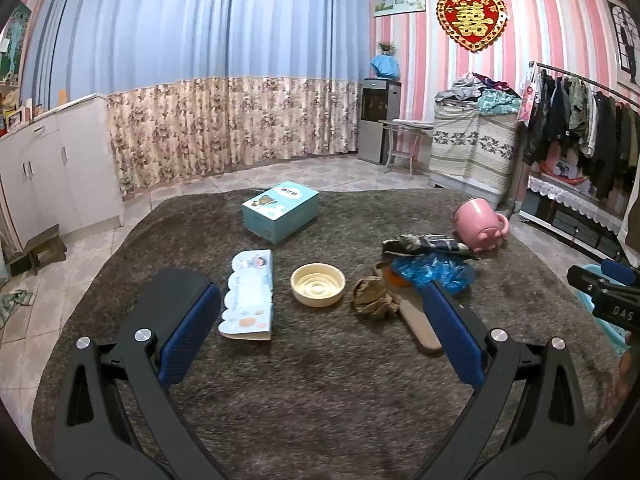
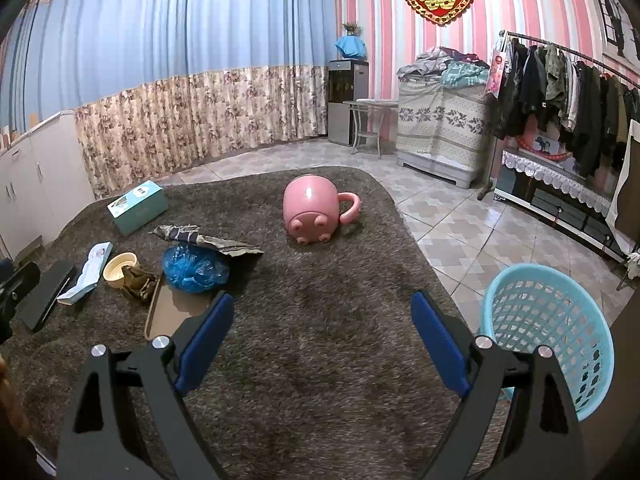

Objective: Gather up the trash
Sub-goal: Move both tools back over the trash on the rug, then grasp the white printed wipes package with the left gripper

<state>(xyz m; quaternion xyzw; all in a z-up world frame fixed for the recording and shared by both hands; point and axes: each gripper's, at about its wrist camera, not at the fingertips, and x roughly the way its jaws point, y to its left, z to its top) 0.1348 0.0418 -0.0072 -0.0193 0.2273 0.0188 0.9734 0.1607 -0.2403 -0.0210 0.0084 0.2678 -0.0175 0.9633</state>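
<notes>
On a brown shaggy rug [image 1: 320, 380] lie a crumpled brown paper wad [image 1: 372, 295], a crumpled blue plastic bag [image 1: 432, 272], a torn dark wrapper [image 1: 424, 245] and a flat tan cardboard piece [image 1: 420, 326]. My left gripper [image 1: 320, 328] is open and empty, hovering just short of them. My right gripper [image 2: 322, 340] is open and empty over bare rug; the bag [image 2: 194, 268], wad [image 2: 138, 282] and wrapper [image 2: 208, 242] lie to its left. A light blue mesh basket [image 2: 548, 332] stands on the floor right of it.
Also on the rug: a cream bowl [image 1: 318, 285], a white scalloped carton [image 1: 250, 296], a teal box [image 1: 280, 212] and a tipped pink pig mug [image 1: 480, 226]. White cabinets stand left, a clothes rack right, tiled floor around the rug.
</notes>
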